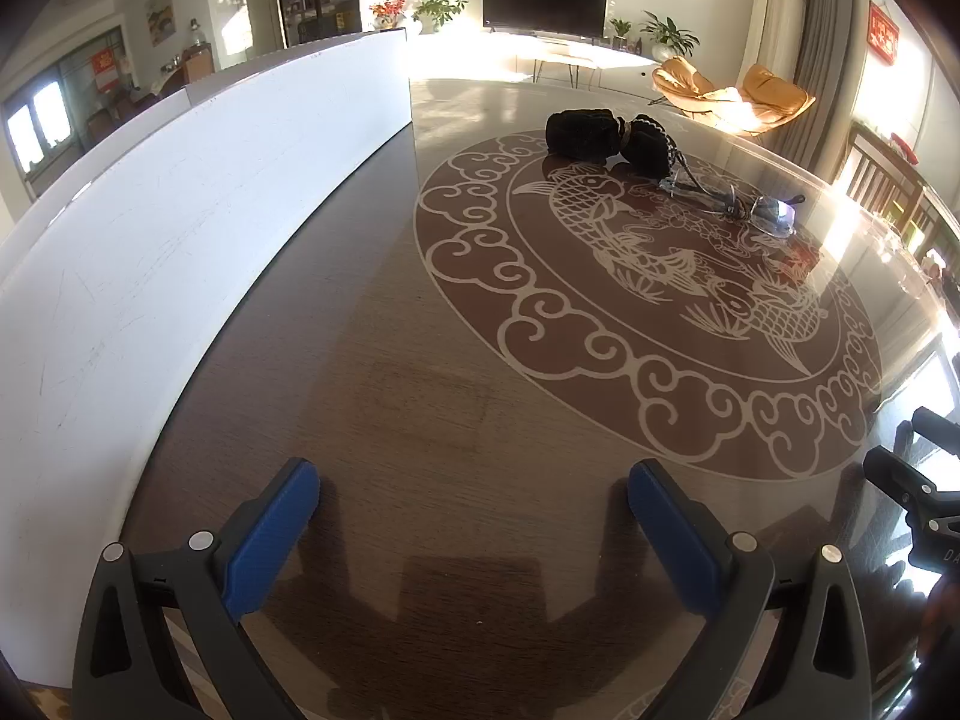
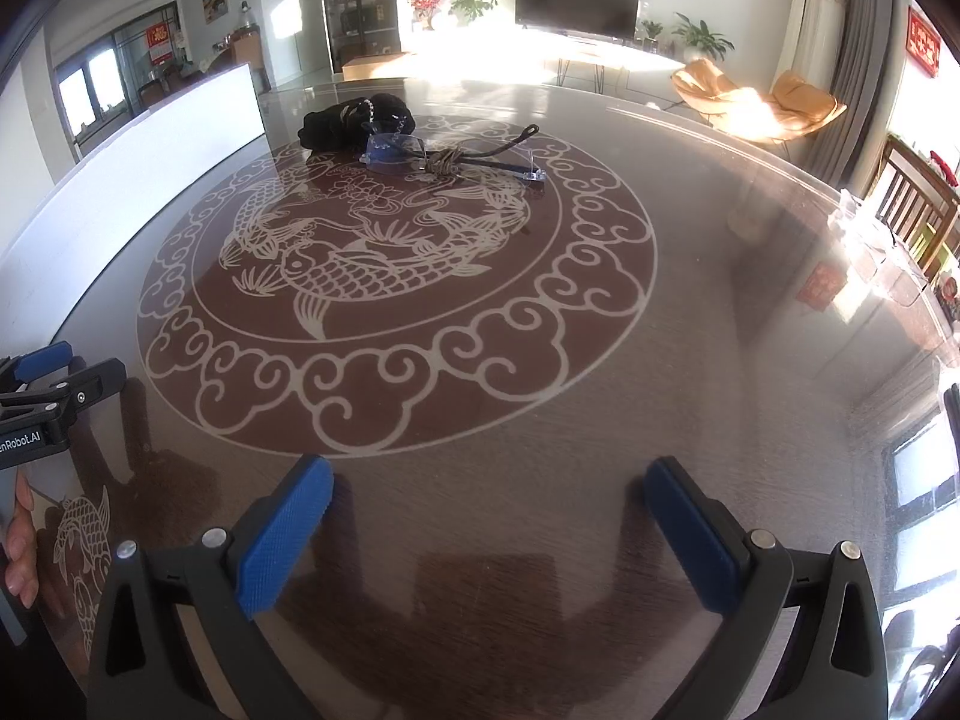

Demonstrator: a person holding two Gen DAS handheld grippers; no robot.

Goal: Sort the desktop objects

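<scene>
A black cloth pouch lies at the far side of the round fish-pattern table. Clear glasses with a knotted cord rest just in front of the pouch. My left gripper hovers open over the near table edge, nothing between its blue pads. My right gripper is open too, low over the near edge, far from both objects. The left gripper also shows at the left edge of the right wrist view, with a hand below it.
A long white board stands upright along the table's left side. A clear container sits at the right rim, with wooden chairs behind it. Beyond the table are orange lounge chairs and a TV.
</scene>
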